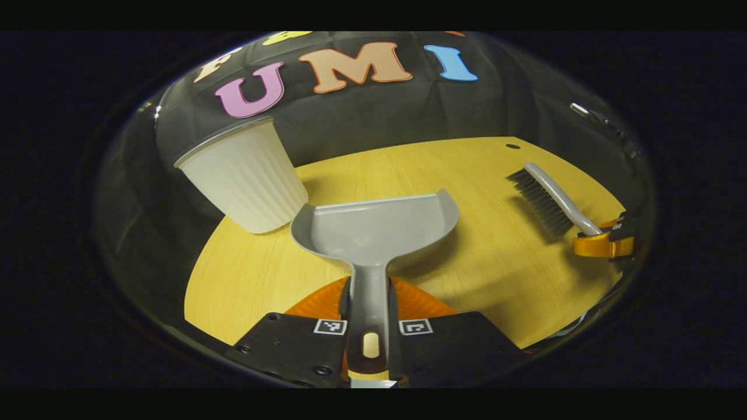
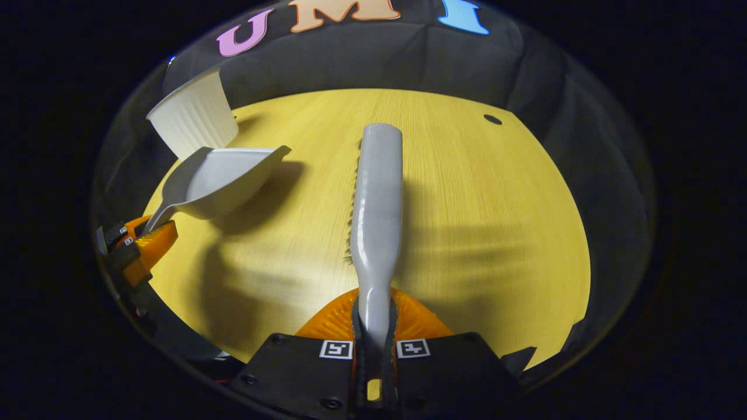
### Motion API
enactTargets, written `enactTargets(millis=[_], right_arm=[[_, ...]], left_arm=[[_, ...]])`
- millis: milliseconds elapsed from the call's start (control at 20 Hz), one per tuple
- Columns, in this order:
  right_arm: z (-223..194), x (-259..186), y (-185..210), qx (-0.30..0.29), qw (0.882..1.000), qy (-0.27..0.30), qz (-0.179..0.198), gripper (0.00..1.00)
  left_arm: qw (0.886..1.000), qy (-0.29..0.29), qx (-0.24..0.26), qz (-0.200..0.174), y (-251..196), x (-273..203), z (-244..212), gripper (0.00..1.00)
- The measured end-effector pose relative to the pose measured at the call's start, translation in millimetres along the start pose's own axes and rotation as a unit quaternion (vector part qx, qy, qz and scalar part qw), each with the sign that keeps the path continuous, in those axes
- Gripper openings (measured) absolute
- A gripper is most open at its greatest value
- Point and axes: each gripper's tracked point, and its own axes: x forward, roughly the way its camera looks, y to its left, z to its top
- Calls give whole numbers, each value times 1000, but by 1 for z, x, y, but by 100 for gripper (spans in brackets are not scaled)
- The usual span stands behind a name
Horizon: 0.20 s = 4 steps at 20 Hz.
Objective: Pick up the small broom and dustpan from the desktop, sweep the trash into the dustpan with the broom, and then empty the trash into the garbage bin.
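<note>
At the bottom of each view, the left gripper (image 1: pixel 369 326) clamps the dustpan (image 1: pixel 376 224) handle and the right gripper (image 2: pixel 373 332) clamps the broom (image 2: pixel 377 198); both are lifted. The pan looks empty beside the garbage bin (image 1: pixel 245 178) at upper left, and no trash shows on the desktop (image 2: pixel 467 204), so emptying seems done.
</note>
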Motion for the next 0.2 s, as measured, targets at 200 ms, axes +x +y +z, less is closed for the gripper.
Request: enactTargets(millis=[200], right_arm=[[0,-10,2,-2,999,45,-17,13]], left_arm=[[1000,21,-1,-8,1,5,-20,21]])
